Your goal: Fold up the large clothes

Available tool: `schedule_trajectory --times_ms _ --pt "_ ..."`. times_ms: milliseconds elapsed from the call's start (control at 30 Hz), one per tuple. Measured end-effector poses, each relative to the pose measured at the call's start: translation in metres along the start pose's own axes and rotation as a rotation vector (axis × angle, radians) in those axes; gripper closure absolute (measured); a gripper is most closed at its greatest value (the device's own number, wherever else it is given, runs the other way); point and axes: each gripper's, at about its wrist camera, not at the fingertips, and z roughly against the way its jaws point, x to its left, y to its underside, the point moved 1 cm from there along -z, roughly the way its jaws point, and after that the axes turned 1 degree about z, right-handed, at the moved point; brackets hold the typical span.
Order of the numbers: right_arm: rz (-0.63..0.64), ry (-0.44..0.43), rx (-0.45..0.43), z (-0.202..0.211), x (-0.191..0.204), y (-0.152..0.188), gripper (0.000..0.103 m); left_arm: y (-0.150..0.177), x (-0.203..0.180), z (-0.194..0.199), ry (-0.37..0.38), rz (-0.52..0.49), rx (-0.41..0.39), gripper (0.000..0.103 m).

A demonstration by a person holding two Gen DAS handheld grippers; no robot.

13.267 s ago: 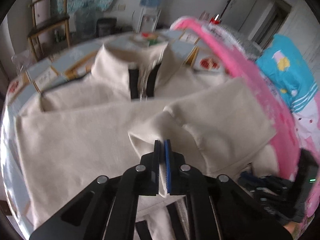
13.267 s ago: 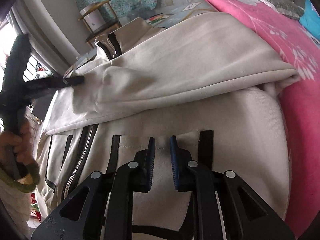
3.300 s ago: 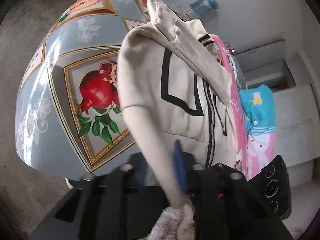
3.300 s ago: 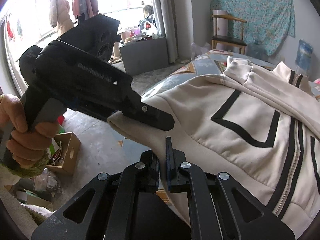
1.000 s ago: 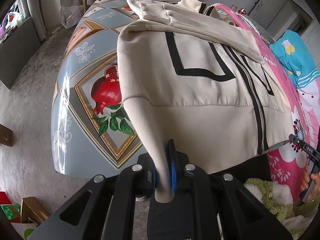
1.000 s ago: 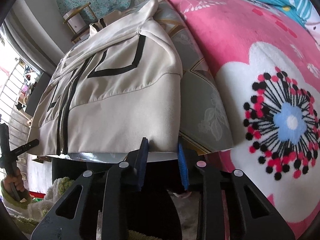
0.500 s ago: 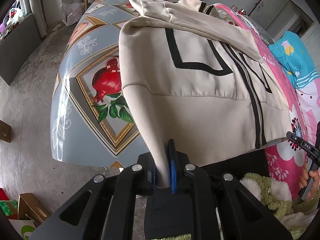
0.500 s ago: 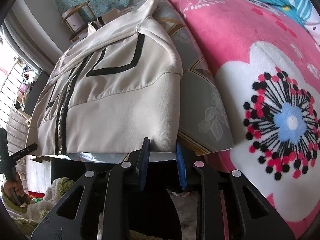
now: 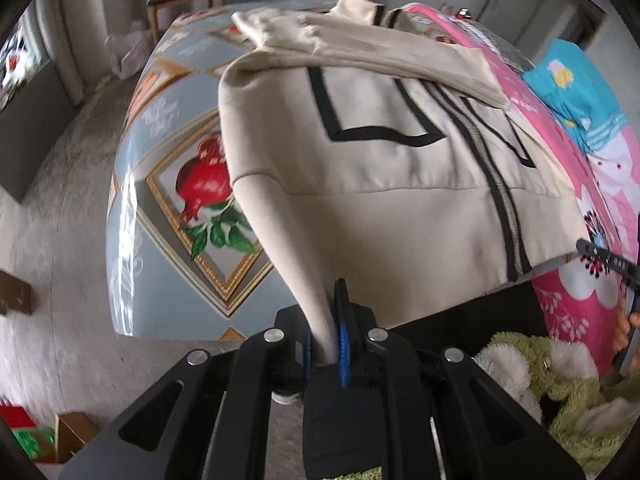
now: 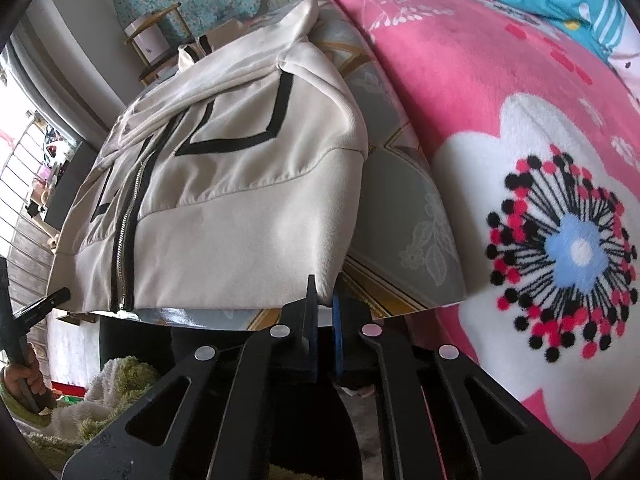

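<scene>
Clamped on the near left corner of the cream jacket [image 9: 400, 216], the left gripper [image 9: 325, 340] draws that hem corner down off the table edge, while the right gripper [image 10: 323, 322], whose jaws have just been closing, pinches the hem's other corner [image 10: 326, 284] between nearly meeting pads. Both grippers angle steeply downward from the near edge of the pomegranate-print table [image 9: 168, 184]. Zipped and black-trimmed, the jacket lies front-up across that table, just beside a pink floral blanket [image 10: 520, 160].
</scene>
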Motion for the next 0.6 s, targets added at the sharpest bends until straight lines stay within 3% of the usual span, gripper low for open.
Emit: schedule_trajectory --times_ms 367,600 --pt "-0.003 -0.030 -0.120 0.031 0.015 -0.027 0.099 -0.038 -0.007 0.038 0.133 0.018 -0.127 0.097" --pt "-0.002 -0.069 -0.204 0.034 0.028 -0.074 0.099 -0.079 0.000 0.042 0.157 0.055 -0.163 0.097"
